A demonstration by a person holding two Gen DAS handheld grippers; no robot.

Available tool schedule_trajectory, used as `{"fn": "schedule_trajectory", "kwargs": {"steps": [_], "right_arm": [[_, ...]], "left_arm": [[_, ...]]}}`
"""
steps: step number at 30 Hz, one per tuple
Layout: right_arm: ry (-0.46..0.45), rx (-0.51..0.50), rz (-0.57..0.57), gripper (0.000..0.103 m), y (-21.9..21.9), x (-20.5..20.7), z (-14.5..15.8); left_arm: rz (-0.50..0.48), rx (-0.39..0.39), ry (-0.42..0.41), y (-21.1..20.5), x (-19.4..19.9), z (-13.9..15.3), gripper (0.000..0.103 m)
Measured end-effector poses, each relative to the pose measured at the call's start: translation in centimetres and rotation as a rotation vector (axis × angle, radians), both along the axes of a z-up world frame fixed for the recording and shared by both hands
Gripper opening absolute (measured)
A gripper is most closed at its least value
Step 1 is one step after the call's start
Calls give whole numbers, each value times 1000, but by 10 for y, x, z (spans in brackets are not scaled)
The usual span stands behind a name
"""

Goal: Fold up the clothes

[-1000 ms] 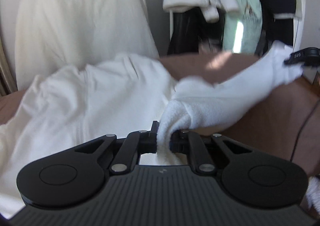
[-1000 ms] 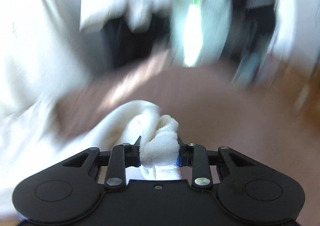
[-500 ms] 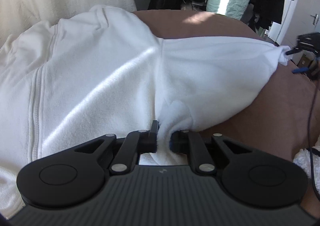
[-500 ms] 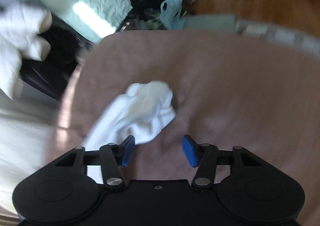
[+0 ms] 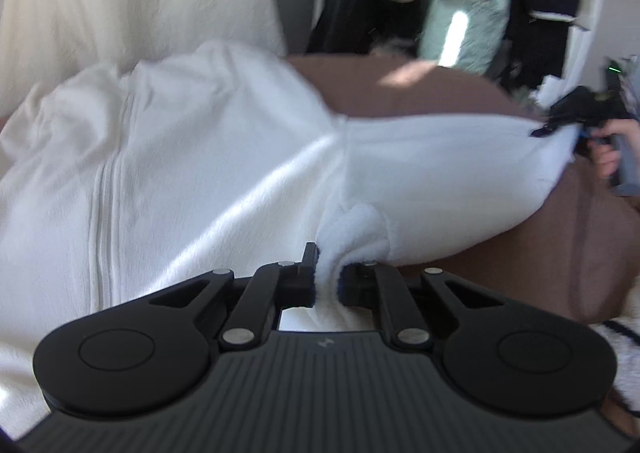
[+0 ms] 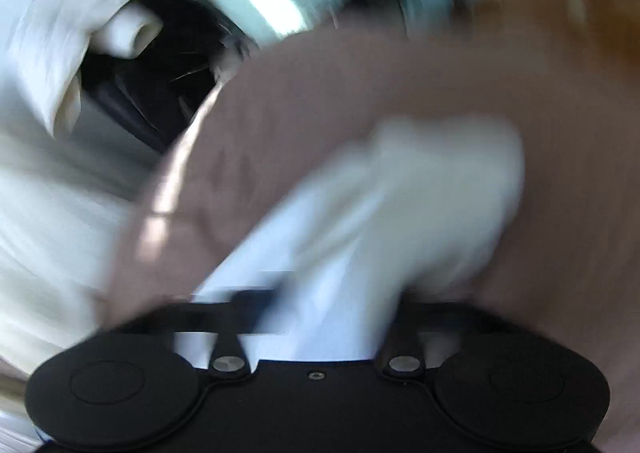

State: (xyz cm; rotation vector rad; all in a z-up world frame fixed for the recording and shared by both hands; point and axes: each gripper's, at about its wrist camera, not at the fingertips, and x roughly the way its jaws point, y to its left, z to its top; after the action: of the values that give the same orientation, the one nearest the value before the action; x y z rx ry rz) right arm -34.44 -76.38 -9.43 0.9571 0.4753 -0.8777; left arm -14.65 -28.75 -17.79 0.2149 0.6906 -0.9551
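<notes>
Fleece (image 5: 192,181) — a white zip-up top — is lying spread over the brown bed (image 5: 400,89), stretching away ahead and to the left of the left gripper (image 5: 326,281), which is clenching a bunched fold where the sleeve (image 5: 440,169) meets the body. The sleeve is running off to that gripper's right, and at its far end the right gripper (image 5: 560,125) is closing its jaws on the cuff, with cloth between them; its own view is too smeared to show the pads clearly. To do this step well, both grips should be holding firm while the sleeve is being drawn flat and level, then carried across the body without dragging the rest of the top out of shape — the bunch at the left jaws looks thick, so it may be pulling creases into the panel. A person's hand (image 5: 612,149) is working the right tool's handle. Beyond the bed, hanging clothes (image 5: 460,13) are crowding the background, a pale curtain (image 5: 132,1) is rising behind the top, and a striped cloth (image 5: 624,337) is lying at the near right edge, close enough to be caught up in the fold.
</notes>
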Motion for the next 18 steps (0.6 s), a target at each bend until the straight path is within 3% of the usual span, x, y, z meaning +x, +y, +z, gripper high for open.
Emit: {"fn": "schedule_trajectory", "kwargs": {"steps": [2,4,9,11,14,16,18], "right_arm": [[37,-204,10,10,2,7,25],[4,-343,-34,10,13,-5,52],[72,-601,-136,9,7,-27,85],[90,-581,-150,9,-5,-43,78],[167,-371,-123,10,-38,-52,37],[221,-204,-106,20,-50,-51,0],[279,-177,-90,34,-44,-49,-10]], "left_arm": [[-64,-49,-8,1,-10,16,7],[-134,-108,22,0,-19,28,7],[-202,-126,106,-23,-30,31,7],[-238,-100,132,-38,-38,24,7],[-170,88,193,-69,-38,-12,11],[-101,205,263,-81,-30,-36,16],[-104,182,268,-73,-31,-34,22]]}}
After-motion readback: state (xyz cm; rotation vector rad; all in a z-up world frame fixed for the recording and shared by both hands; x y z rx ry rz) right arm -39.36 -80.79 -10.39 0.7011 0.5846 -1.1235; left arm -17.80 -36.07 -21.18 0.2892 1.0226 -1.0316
